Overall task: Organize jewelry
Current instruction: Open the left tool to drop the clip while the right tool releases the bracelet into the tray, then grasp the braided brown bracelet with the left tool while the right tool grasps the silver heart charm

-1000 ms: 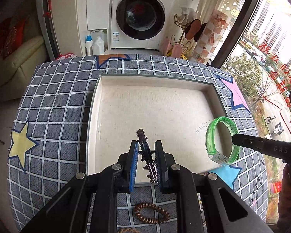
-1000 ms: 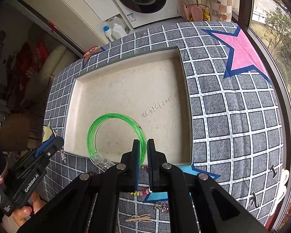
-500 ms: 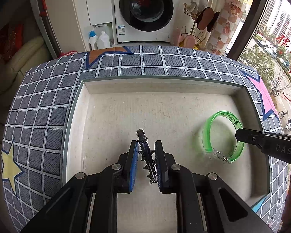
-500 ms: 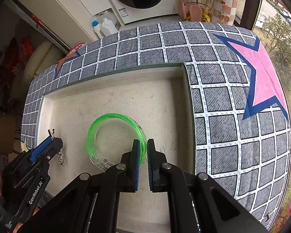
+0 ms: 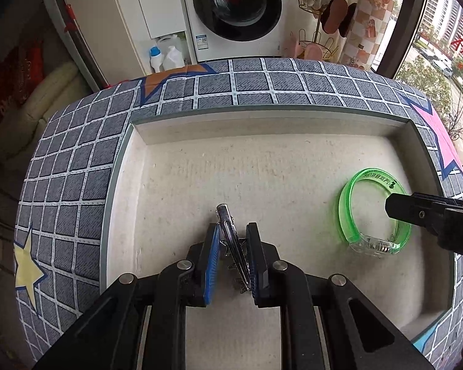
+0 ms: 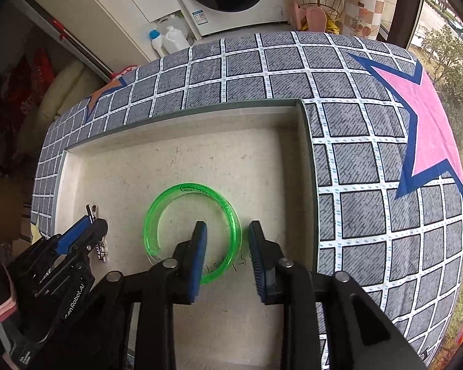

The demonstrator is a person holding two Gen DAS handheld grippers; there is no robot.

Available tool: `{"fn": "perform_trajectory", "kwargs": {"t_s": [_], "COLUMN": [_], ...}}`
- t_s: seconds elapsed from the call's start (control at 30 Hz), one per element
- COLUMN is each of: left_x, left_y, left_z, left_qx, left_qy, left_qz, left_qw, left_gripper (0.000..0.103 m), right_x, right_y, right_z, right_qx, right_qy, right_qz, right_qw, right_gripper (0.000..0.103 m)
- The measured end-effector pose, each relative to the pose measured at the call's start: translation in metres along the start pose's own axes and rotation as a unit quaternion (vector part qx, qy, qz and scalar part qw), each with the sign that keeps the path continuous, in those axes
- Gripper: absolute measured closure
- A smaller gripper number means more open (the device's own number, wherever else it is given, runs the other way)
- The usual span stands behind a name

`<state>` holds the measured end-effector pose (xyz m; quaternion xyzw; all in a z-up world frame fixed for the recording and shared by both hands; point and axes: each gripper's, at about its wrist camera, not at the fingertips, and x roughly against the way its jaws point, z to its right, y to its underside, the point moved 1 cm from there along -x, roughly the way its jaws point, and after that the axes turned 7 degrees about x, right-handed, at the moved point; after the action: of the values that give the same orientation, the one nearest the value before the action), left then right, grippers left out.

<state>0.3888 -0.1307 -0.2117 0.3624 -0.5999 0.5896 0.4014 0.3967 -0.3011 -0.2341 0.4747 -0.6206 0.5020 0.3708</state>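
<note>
While the right gripper (image 6: 227, 237) spreads its fingers, letting go of the green bangle (image 6: 192, 231), the step in hand is dropping jewelry into the tray (image 5: 262, 123); the bangle lies flat on the tray floor, its rim between the parted fingers (neither pad seems to press it); the left gripper (image 5: 233, 246) stays clenched on a metal hair clip (image 5: 231, 240) low over the tray; next, I judge, it should release too.

Right tongs (image 6: 227, 231) now opening, green bangle (image 6: 192, 215) released flat onto the tray floor (image 6: 139, 166).
</note>
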Motion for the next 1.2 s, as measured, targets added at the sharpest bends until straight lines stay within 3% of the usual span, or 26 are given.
{"fn": "perform_trajectory", "kwargs": {"t_s": [0.03, 0.13, 0.17, 0.2, 0.23, 0.27, 0.3, 0.4, 0.5, 0.67, 0.83, 1.03, 1.2], "left_x": [0.000, 0.005, 0.007, 0.009, 0.013, 0.019, 0.025, 0.027, 0.041, 0.075, 0.102, 0.121, 0.133], "left_y": [-0.001, -0.001, -0.002, -0.003, -0.003, -0.003, -0.004, -0.009, -0.009, 0.002, 0.026, 0.066, 0.102], "left_z": [0.000, -0.001, -0.001, -0.001, -0.002, -0.004, -0.005, -0.006, -0.006, -0.006, -0.012, -0.030, -0.047], "left_qx": [0.000, 0.000, -0.001, -0.003, -0.001, 0.006, 0.010, 0.015, 0.014, 0.003, 0.006, 0.011, 0.011], "left_qy": [0.000, -0.001, -0.001, -0.002, -0.005, -0.010, -0.009, -0.002, -0.007, 0.010, 0.035, 0.046, 0.032], "left_qz": [0.000, 0.005, 0.007, 0.010, 0.016, 0.032, 0.051, 0.039, 0.057, 0.081, 0.072, 0.046, 0.026], "left_qw": [1.0000, 1.0000, 1.0000, 0.9999, 0.9999, 0.9994, 0.9986, 0.9991, 0.9983, 0.9967, 0.9968, 0.9978, 0.9991], "left_gripper": [0.073, 0.072, 0.066, 0.051, 0.007, 0.000, 0.000, 0.000, 0.000, 0.000, 0.000, 0.000, 0.000], "right_x": [0.002, 0.009, 0.012, 0.015, 0.019, 0.023, 0.026, 0.037, 0.047, 0.067, 0.090, 0.110, 0.126], "right_y": [0.001, 0.002, 0.002, 0.003, 0.004, 0.005, 0.007, 0.013, 0.020, 0.035, 0.057, 0.089, 0.118], "right_z": [0.000, 0.000, 0.000, 0.000, 0.000, 0.001, 0.001, 0.000, -0.001, 0.002, 0.000, -0.007, -0.011], "right_qx": [-0.003, -0.011, -0.015, -0.020, -0.025, -0.031, -0.037, -0.047, -0.052, -0.073, -0.082, -0.082, -0.078], "right_qy": [-0.005, -0.020, -0.023, -0.028, -0.034, -0.040, -0.046, -0.055, -0.059, -0.075, -0.087, -0.086, -0.071], "right_qz": [0.004, 0.012, 0.015, 0.019, 0.023, 0.026, 0.029, 0.035, 0.042, 0.058, 0.076, 0.087, 0.100], "right_qw": [1.000, 1.000, 1.000, 0.999, 0.999, 0.998, 0.998, 0.997, 0.996, 0.993, 0.990, 0.989, 0.989], "right_gripper": [0.049, 0.049, 0.049, 0.049, 0.049, 0.049, 0.049, 0.048, 0.048, 0.036, 0.019, 0.018, 0.017]}}
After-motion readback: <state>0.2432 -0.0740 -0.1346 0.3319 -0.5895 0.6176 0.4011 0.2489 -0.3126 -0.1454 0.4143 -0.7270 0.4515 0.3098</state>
